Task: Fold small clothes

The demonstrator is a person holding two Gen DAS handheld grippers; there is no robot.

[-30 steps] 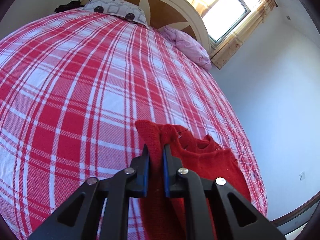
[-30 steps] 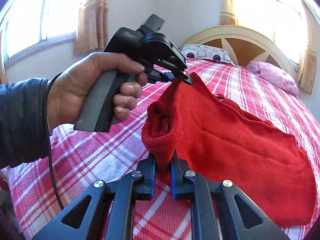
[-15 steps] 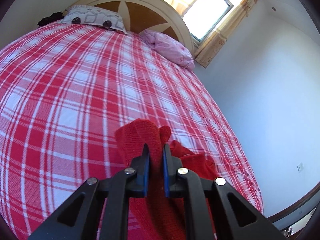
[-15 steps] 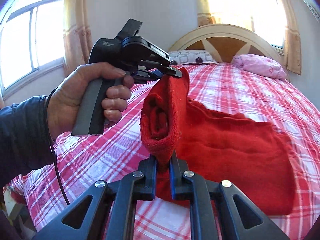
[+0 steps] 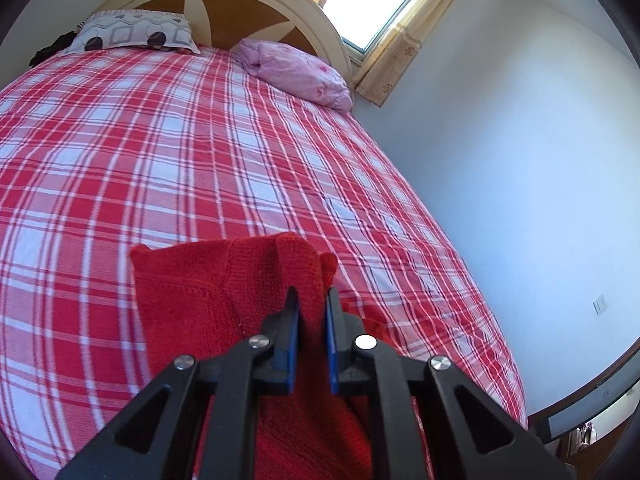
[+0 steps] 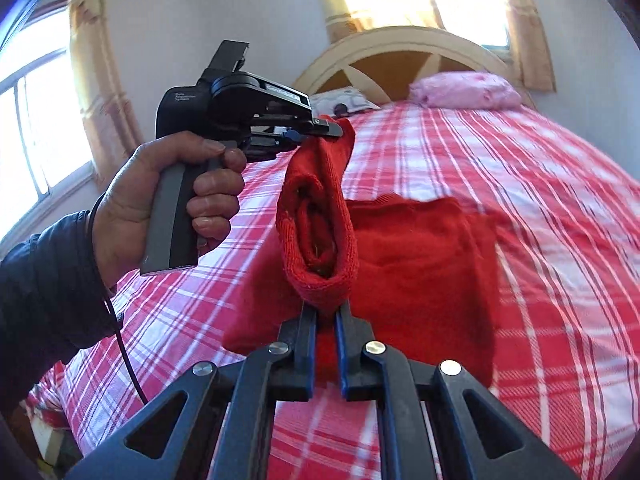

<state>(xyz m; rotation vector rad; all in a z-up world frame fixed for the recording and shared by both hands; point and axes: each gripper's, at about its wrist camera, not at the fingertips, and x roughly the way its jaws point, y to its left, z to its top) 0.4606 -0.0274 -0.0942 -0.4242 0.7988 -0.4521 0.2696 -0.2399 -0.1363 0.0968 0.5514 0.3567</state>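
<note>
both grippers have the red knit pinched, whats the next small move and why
Probably carry the held edge forward over the flat part and lower it. The left gripper and right gripper each pinch a corner of the red knit garment, its edge lifted off the plaid bed while the rest lies flat.

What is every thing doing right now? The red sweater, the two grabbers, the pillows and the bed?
Red sweater: edge lifted off the bed and doubled over, the rest lying on the bed.
Left gripper: shut on the sweater's edge.
Right gripper: shut on the sweater's edge.
Hand: wrapped around the left gripper's handle.
Patterned pillow: lying flat by the headboard.
Pink pillow: crumpled, by the headboard.
Bed: covered with a plaid sheet.
</note>
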